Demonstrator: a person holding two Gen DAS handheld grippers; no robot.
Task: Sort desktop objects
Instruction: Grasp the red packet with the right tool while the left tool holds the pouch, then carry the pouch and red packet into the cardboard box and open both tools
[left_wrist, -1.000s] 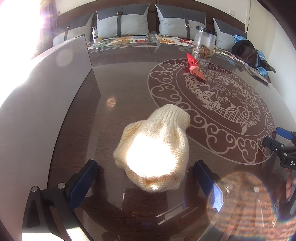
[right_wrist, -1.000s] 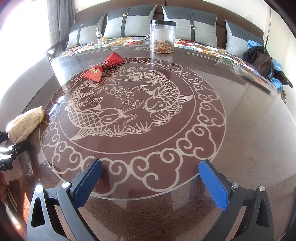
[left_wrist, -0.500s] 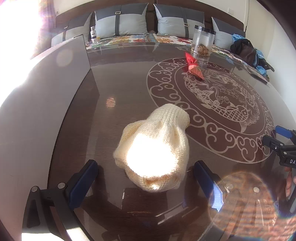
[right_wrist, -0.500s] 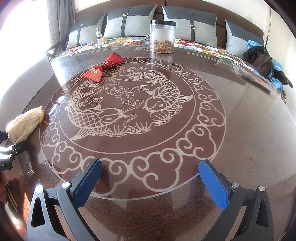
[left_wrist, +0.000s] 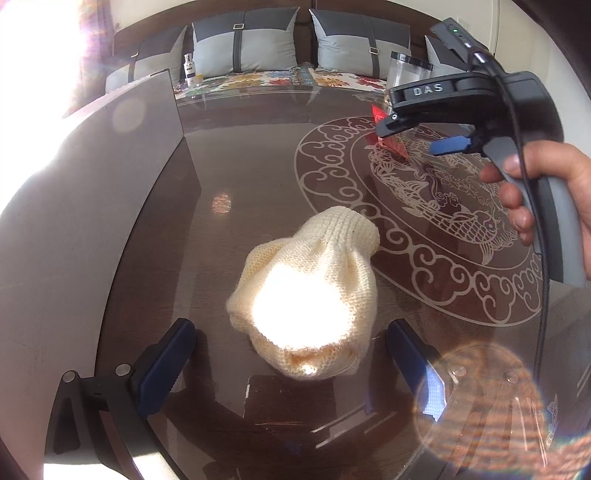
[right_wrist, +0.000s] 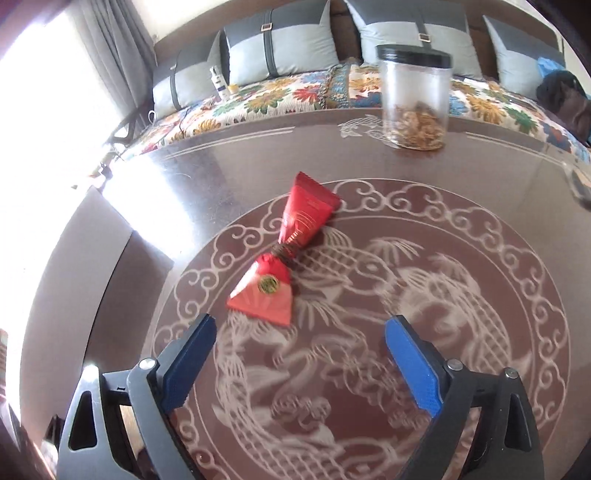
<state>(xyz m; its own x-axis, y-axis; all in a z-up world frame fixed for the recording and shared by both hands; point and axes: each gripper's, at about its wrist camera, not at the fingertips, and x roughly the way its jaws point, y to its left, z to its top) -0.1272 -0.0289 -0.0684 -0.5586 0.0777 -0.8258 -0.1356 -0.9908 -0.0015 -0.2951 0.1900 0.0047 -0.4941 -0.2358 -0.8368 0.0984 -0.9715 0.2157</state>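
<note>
Right fingers (right_wrist: 299, 365): I have swung them across the bench (right_wrist: 498, 177) since a second ago; then they looked over the bare fish inlay, now they point down at the red pouch (right_wrist: 284, 254), which lies just ahead of the tips and off toward the left one. They are narrowing from full spread, with nothing between them yet.
Right hand (left_wrist: 543, 195): now well inside the left camera's view, up over the inlay, where before only its edge showed at the right.
Left fingers (left_wrist: 291, 363): unmoved, spread wide on either side of the cream knitted hat (left_wrist: 310, 291), not pressing it.
Hat: same spot on the bench, near the left edge of the inlay.
Jar (right_wrist: 415, 99): untouched at the far edge, lid on.
Meaning: I judge the pouch is my next pick; I must shift left to centre it before closing.
</note>
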